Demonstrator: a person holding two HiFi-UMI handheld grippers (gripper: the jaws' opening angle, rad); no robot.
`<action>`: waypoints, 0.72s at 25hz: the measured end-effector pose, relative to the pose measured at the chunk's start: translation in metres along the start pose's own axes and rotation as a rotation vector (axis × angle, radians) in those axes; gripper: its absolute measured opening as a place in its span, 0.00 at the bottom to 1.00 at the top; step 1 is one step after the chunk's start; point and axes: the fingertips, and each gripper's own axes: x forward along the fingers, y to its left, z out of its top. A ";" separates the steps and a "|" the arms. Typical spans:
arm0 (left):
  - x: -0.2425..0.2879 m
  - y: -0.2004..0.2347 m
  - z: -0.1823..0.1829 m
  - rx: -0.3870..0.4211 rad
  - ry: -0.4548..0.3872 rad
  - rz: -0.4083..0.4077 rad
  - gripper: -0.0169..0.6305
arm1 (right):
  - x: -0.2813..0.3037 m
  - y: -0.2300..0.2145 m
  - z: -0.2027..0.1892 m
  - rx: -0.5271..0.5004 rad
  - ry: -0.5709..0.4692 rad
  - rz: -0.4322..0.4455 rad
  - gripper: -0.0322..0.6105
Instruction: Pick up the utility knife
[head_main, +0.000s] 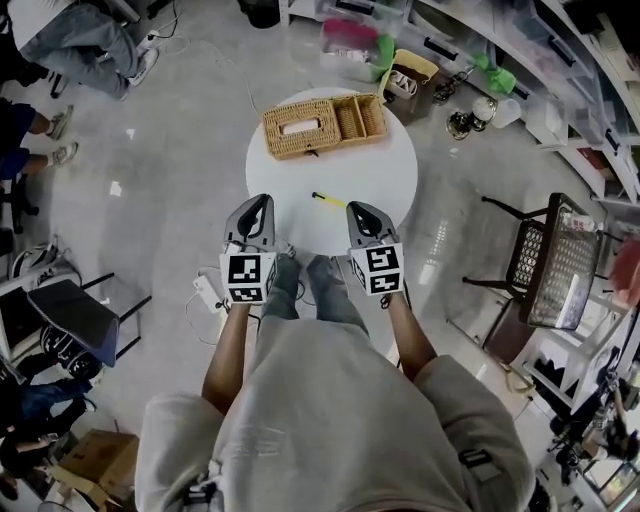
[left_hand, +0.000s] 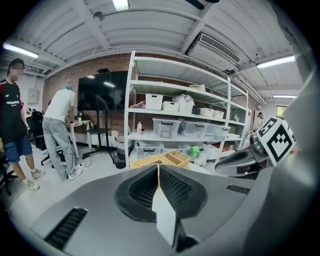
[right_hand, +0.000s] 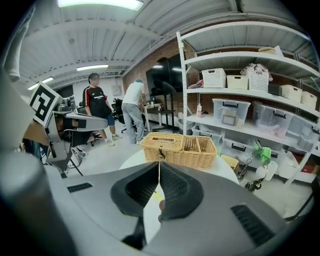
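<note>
Two tools are held side by side over the near edge of one round white bench (head_main: 370, 175). The left tool (head_main: 261, 201) has its two jaws clenched together, the ribbed pads meeting along a single seam with nothing between them. The right tool (head_main: 358, 208) is clenched the same way and is also empty. Each carries one cube with square markers at its rear, just ahead of the bare forearm that holds it. One utility knife (head_main: 328, 199), small and yellow, lies flat on the bench between the two tool tips and a little beyond them, touching neither. In the right gripper view a sliver of its yellow shows just below the closed jaws. Farther back on the bench stands one wicker basket (head_main: 320, 148), well apart from the knife; it has one lidded section with a slot on its left and two open compartments on its right. One white power strip (head_main: 207, 290) lies on the grey floor by the person's left leg. Beyond the bench, the gripper views show two people standing, one in a dark shirt (right_hand: 97, 107) and one in a white shirt (right_hand: 132, 107), with one large dark screen (left_hand: 102, 92) and one white shelf rack (left_hand: 131, 107) loaded with bins.
</note>
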 end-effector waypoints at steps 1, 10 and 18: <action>0.002 0.000 -0.005 -0.004 0.007 -0.006 0.07 | 0.003 0.001 -0.006 -0.009 0.017 0.002 0.10; 0.009 -0.001 -0.033 -0.033 0.054 -0.031 0.07 | 0.038 0.021 -0.061 -0.323 0.219 0.092 0.10; 0.014 0.004 -0.036 -0.037 0.051 -0.024 0.07 | 0.067 0.024 -0.096 -0.642 0.358 0.174 0.10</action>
